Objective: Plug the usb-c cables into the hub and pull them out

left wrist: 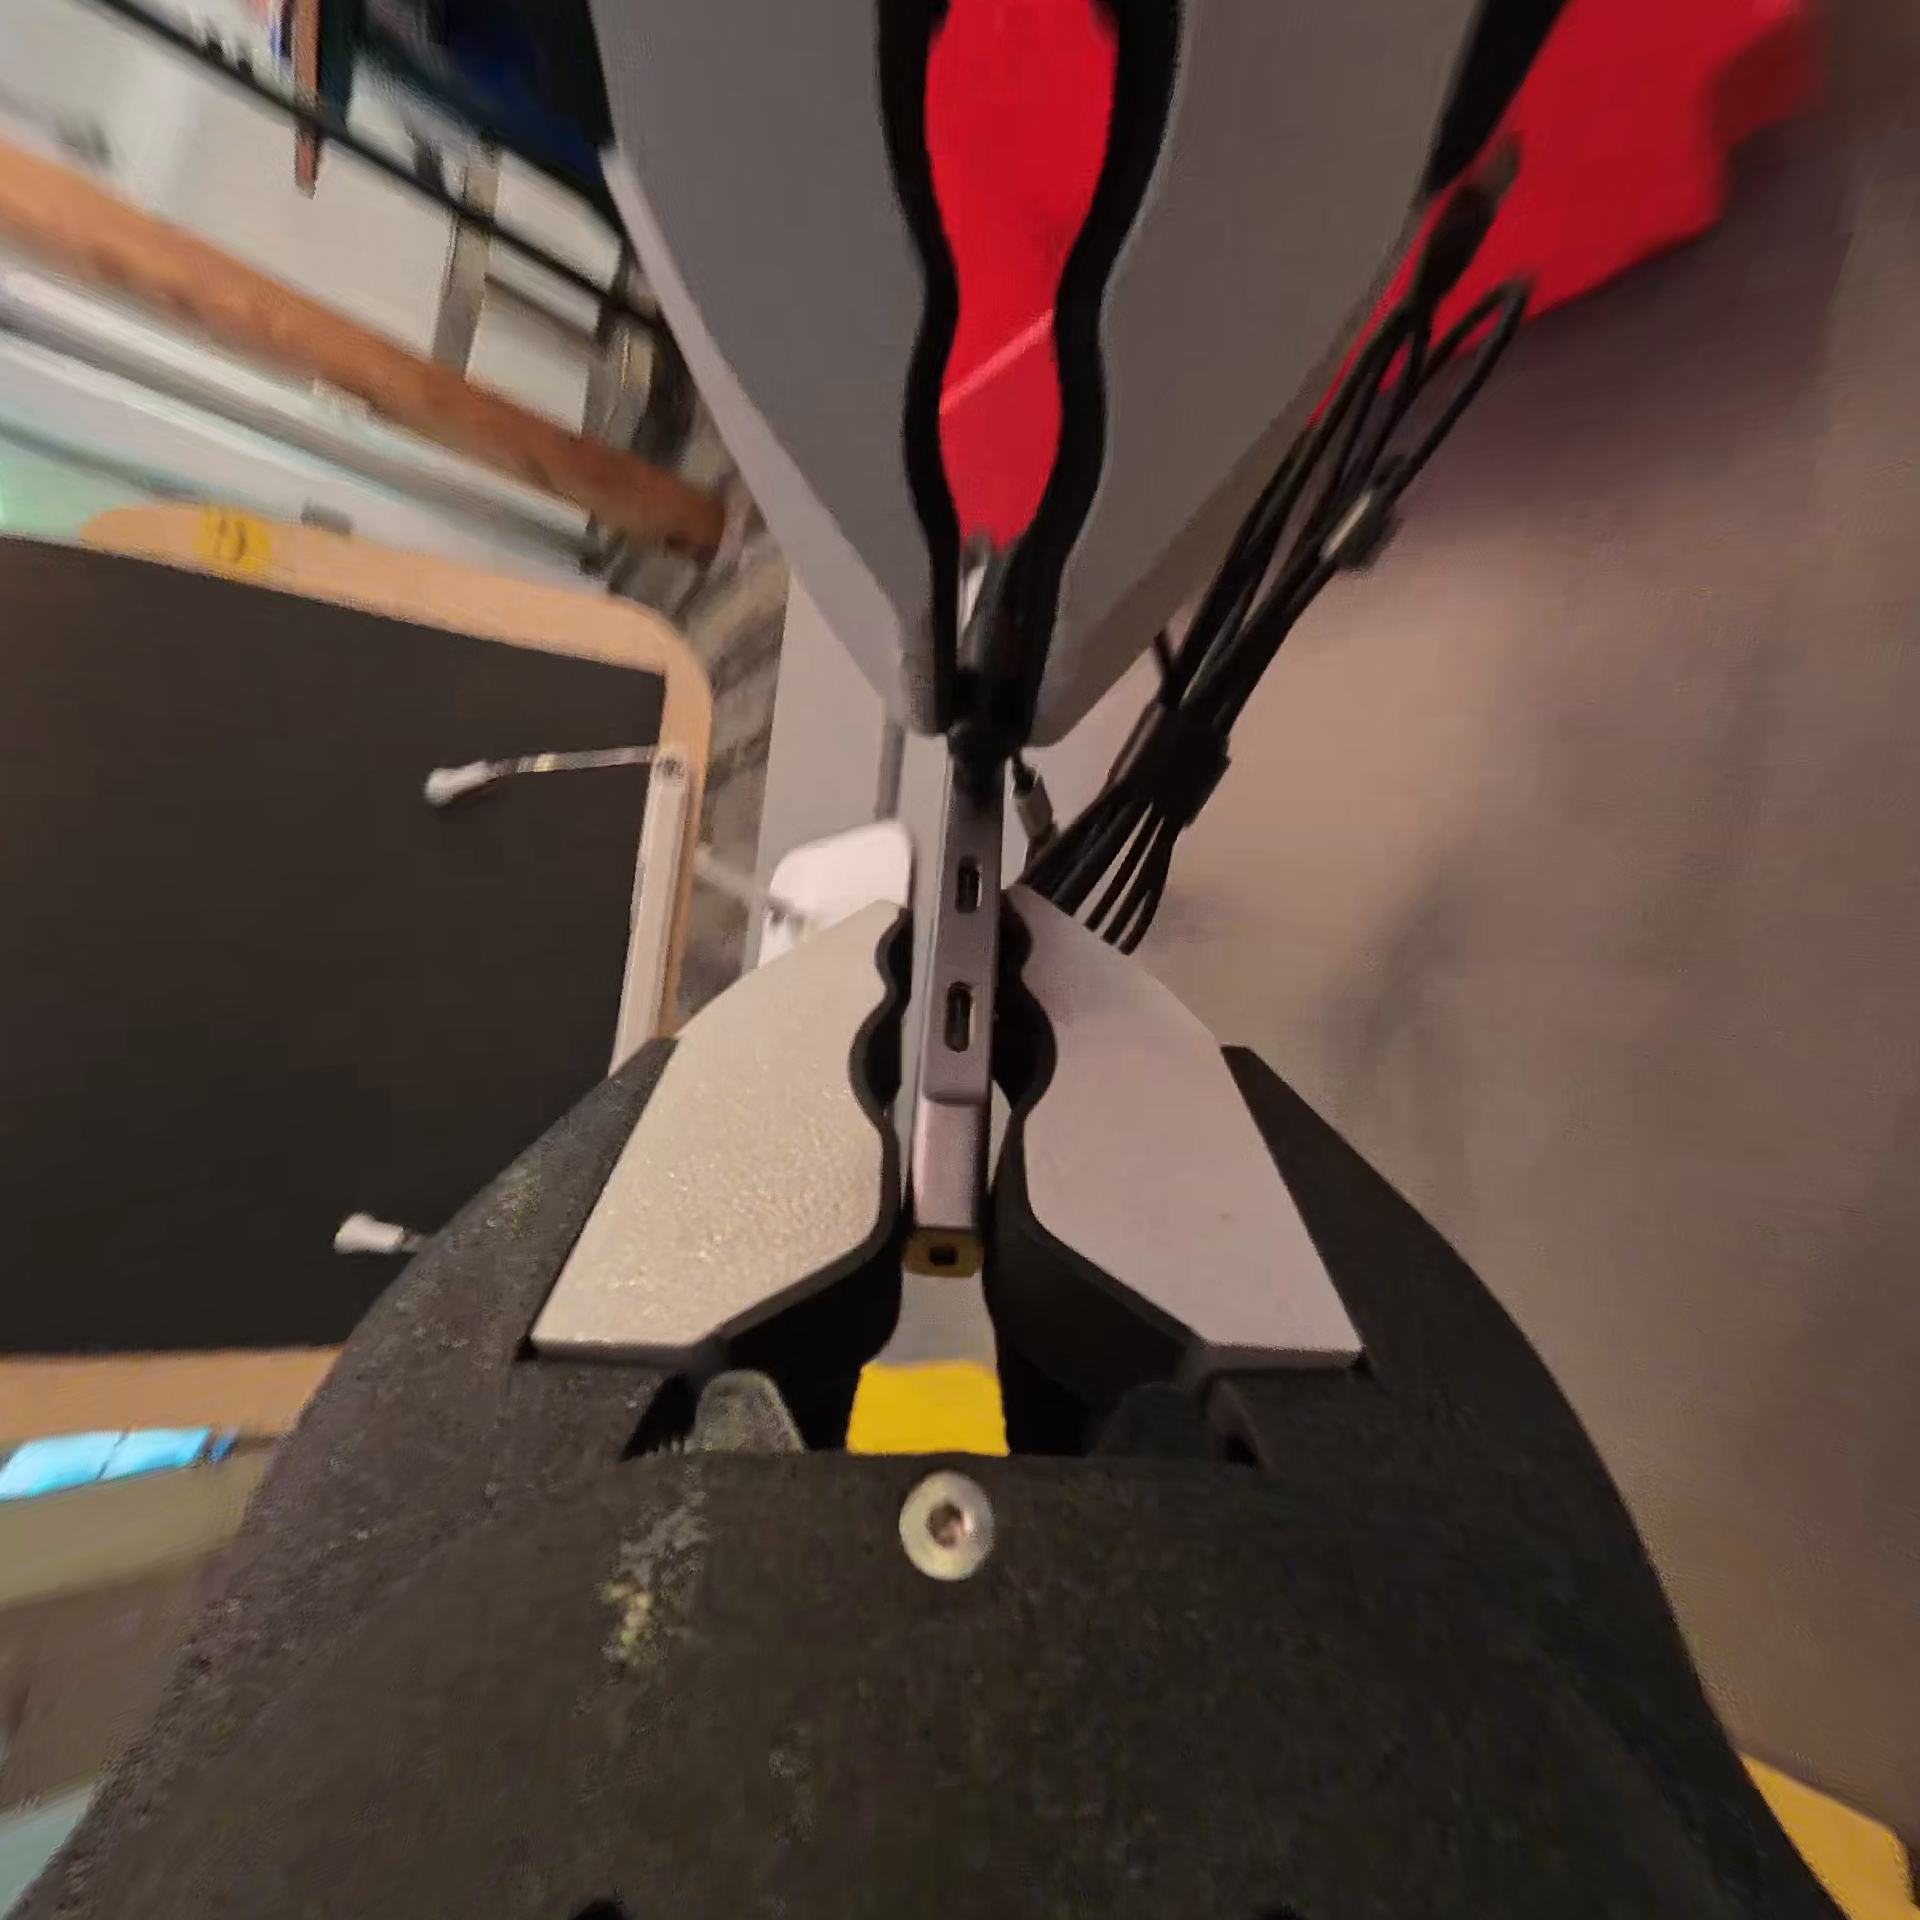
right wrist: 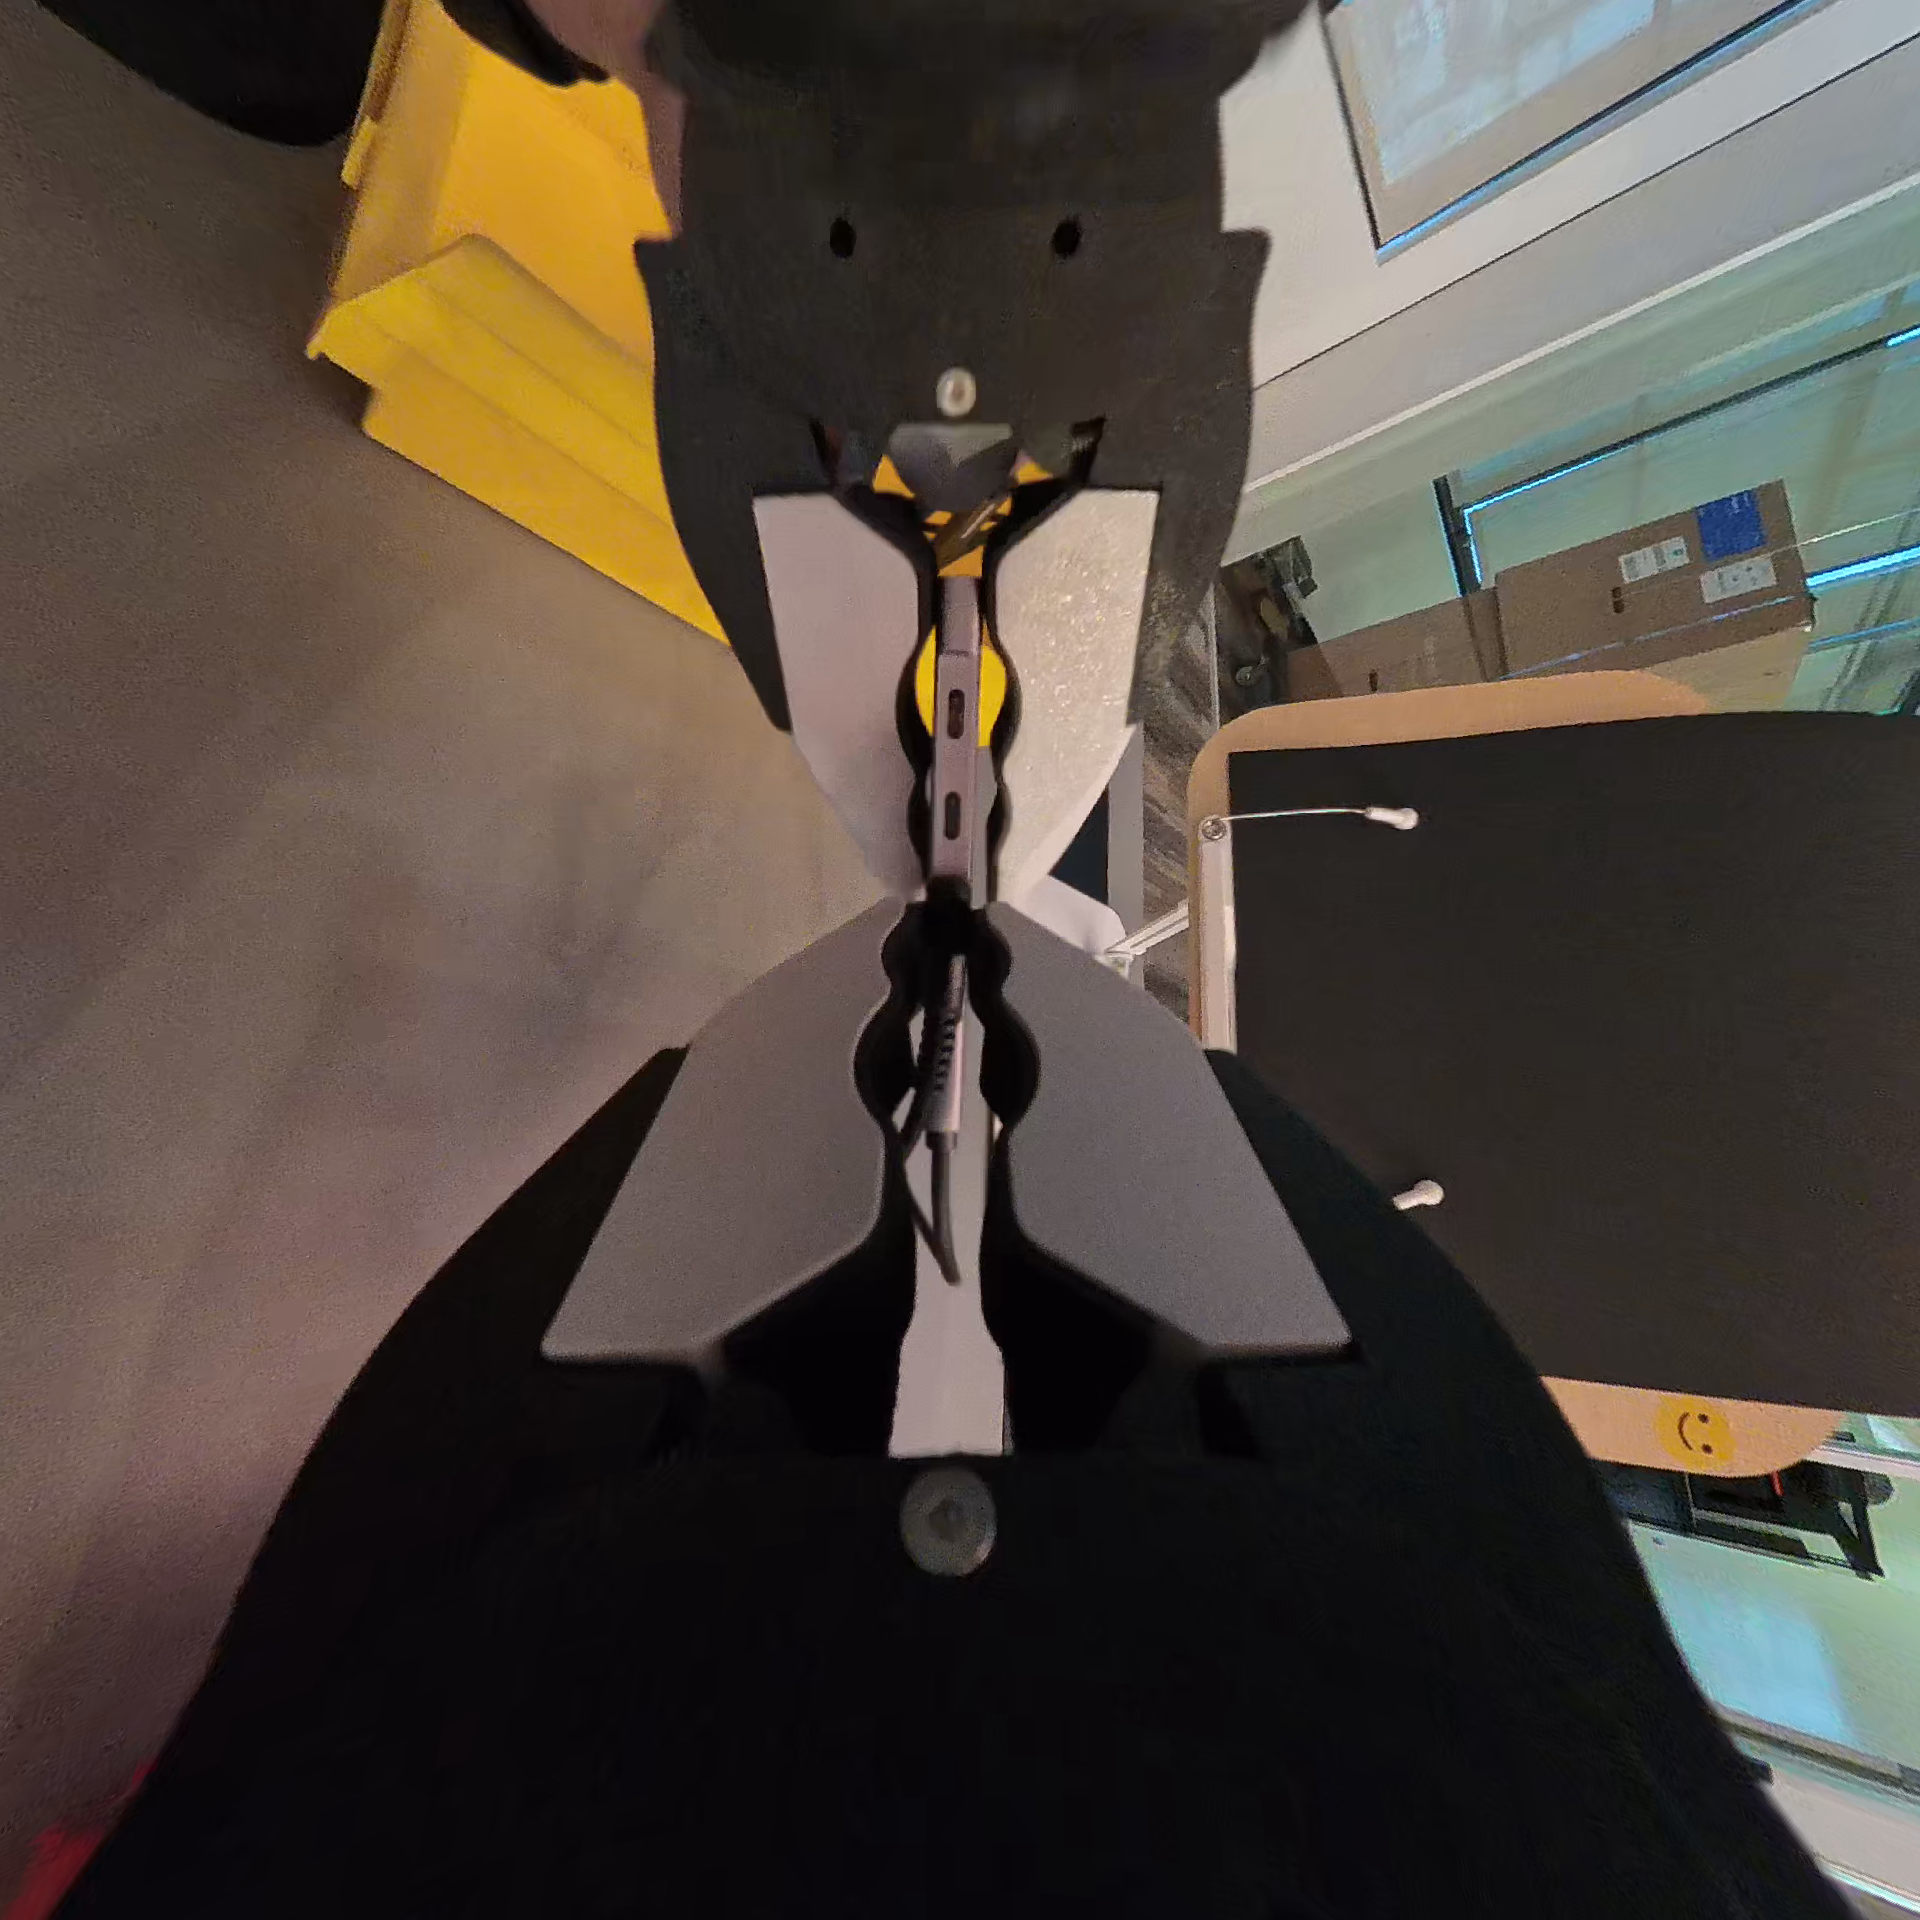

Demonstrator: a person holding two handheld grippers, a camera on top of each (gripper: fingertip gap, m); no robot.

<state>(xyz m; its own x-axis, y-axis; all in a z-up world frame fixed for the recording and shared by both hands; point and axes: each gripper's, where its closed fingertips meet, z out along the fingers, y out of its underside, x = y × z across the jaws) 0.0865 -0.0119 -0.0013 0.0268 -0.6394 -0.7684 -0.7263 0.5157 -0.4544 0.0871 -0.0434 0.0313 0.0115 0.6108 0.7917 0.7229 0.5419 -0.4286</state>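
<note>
Between the two facing tools, at the centre of both views, a slim grey USB-C hub [left wrist: 951, 1049] stands on edge above the grey counter [left wrist: 1558, 1039].

Left to right in the left wrist view: a black mat with a wooden rim [left wrist: 312, 935] lies at 9 o'clock, with small white plugs on it. At the middle, the left tongs [left wrist: 954, 977] pinch the hub's flat faces, their wavy black pads [left wrist: 883, 1029] pressed against its sides. Two empty ports [left wrist: 956, 1013] face the camera on the narrow edge. At 12 o'clock the right tongs [right wrist: 951, 997] meet the hub's far end, and a bundle of black cables [left wrist: 1226, 727] fans away toward 1 o'clock, over something red.

In the right wrist view, yellow bins [right wrist: 499, 343] sit at 10 o'clock. The right tongs are closed around a black cable plug [right wrist: 940, 1039] at its ribbed strain relief. Its tip reaches the hub's end; whether it is fully seated is hidden.

The hub looks light, rigid and smooth, so it probably slips under a sideways pull; holding it by the broad faces, clear of the ports, seems right. The cable is limp, so the stiff plug body is the place to grip, pulling straight along the port axis so as not to bend the connector.
</note>
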